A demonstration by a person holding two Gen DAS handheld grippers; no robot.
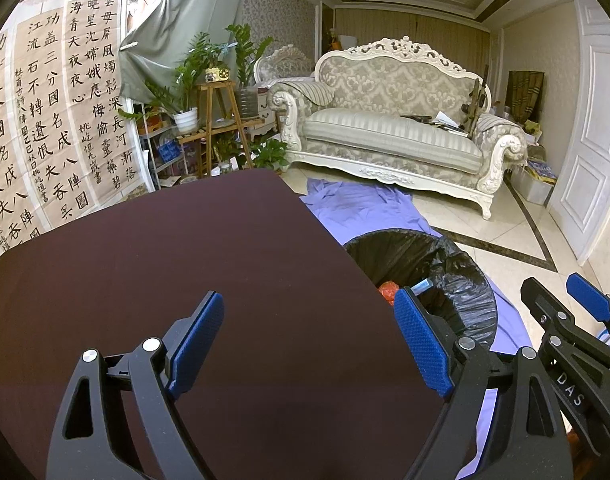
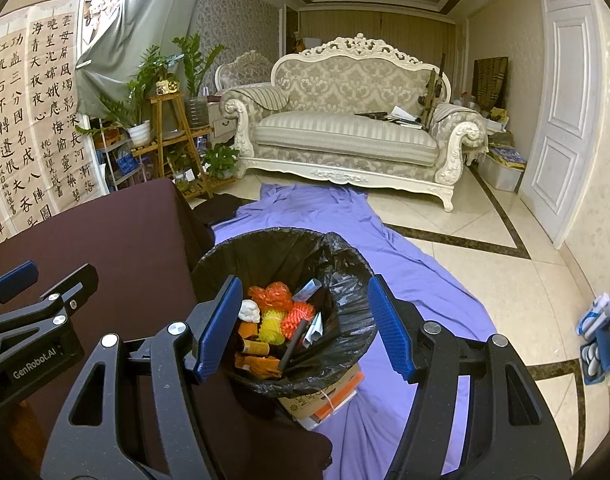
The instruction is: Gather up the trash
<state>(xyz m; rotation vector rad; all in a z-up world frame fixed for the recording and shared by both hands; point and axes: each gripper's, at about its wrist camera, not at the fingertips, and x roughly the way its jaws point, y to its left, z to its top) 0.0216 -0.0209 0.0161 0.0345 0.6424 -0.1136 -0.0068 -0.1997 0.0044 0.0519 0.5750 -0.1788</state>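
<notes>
A bin lined with a black bag (image 2: 345, 264) stands on boxes beside the dark table; it also shows in the left wrist view (image 1: 465, 276). In it lie orange (image 2: 271, 296) and yellow (image 2: 271, 330) net pieces, a white crumpled wad (image 2: 250, 311), paper scraps and a dark stick. My right gripper (image 2: 305, 324) is open and empty, right above the bin. My left gripper (image 1: 317, 344) is open and empty above the dark brown table (image 1: 165, 264). The right gripper shows at the right edge of the left wrist view (image 1: 561, 300).
A purple sheet (image 2: 405, 248) covers the floor under the bin. An ornate sofa (image 2: 345, 136) stands at the back, a plant stand (image 2: 165, 132) at back left, calligraphy sheets (image 1: 45, 120) on the left wall, a white door (image 2: 561, 100) at right.
</notes>
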